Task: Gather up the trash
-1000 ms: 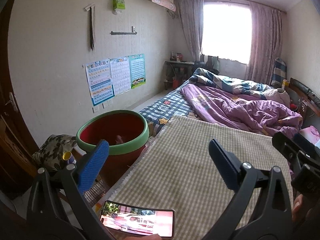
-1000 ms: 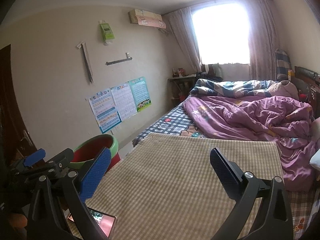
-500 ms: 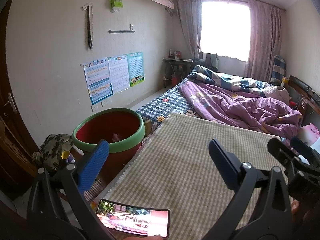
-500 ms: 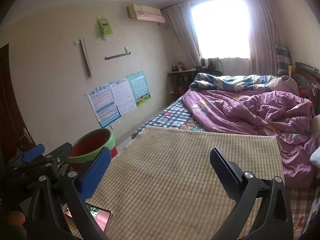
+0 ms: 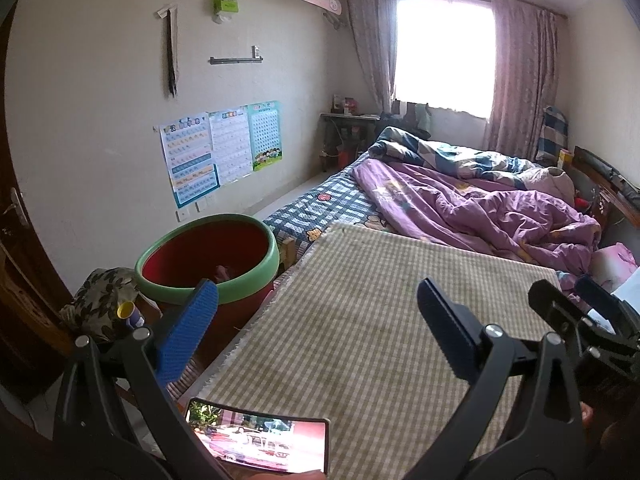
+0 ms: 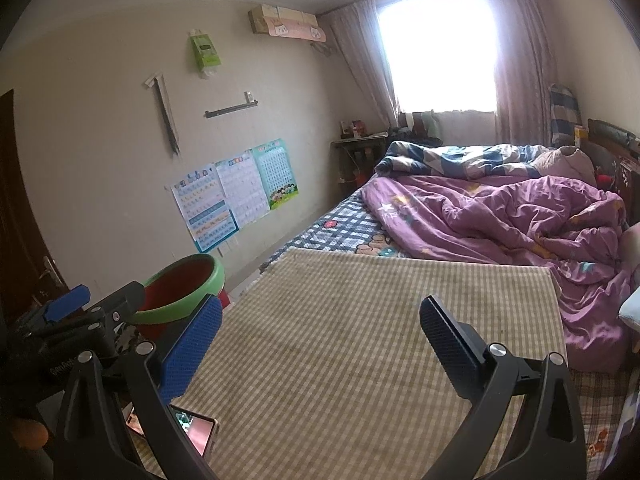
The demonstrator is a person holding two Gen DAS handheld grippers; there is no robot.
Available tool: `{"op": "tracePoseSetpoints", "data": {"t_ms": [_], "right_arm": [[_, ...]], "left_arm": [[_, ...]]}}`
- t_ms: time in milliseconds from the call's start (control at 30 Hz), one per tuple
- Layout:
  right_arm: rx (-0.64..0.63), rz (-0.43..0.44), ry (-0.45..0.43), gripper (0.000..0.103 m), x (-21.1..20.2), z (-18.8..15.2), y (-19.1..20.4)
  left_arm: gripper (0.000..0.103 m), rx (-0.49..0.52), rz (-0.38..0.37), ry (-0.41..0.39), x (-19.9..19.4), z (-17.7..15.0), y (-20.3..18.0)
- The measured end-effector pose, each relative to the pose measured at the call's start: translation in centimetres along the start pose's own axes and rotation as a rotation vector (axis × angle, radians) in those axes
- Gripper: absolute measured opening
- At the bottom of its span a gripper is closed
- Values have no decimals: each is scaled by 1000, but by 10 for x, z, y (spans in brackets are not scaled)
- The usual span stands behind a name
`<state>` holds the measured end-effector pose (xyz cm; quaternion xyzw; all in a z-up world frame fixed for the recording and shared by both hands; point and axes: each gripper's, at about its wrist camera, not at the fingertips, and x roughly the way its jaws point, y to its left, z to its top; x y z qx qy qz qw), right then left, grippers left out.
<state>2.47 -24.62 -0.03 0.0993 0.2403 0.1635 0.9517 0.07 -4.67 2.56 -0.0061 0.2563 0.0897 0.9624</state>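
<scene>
Trash was hard to find on the checked mat (image 5: 360, 340) that filled the middle of both views; its surface looked bare, with only a phone (image 5: 260, 444) lying at its near edge, low in the frame, the screen lit. The left gripper (image 5: 316, 320) hung above the mat with its jaws spread wide and nothing between them. The right gripper (image 6: 320, 332) was the same, wide apart and empty, also over the mat.

The red basin (image 5: 208, 256) with the green rim stood at the left of the frame, just beside the mat's left edge. It seemed to serve as the bin. At its bottom I could see something small and dark, but I could not tell what it was. A small yellow-and-blue cup (image 5: 130, 314) lay further left, near a flowered cushion (image 5: 96, 300), and it might be a piece of trash, though I was not sure.

My judgement was that the collecting was mostly finished, because the mat showed no litter. What remained, if anything, was perhaps the cup and whatever hid in the purple quilt (image 6: 500, 220) at the right.
</scene>
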Motion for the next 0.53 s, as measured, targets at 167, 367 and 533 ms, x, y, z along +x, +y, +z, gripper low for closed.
{"op": "tracePoseSetpoints", "data": {"t_ms": [167, 367, 533], "right_arm": [[-3, -8, 28, 96, 7, -4, -4], [70, -154, 210, 96, 53, -29, -59], [65, -396, 341, 96, 94, -55, -122]], "left_arm": [[98, -2, -9, 24, 3, -2, -1], [98, -9, -3, 66, 12, -11, 12], [98, -74, 35, 112, 21, -29, 50]]}}
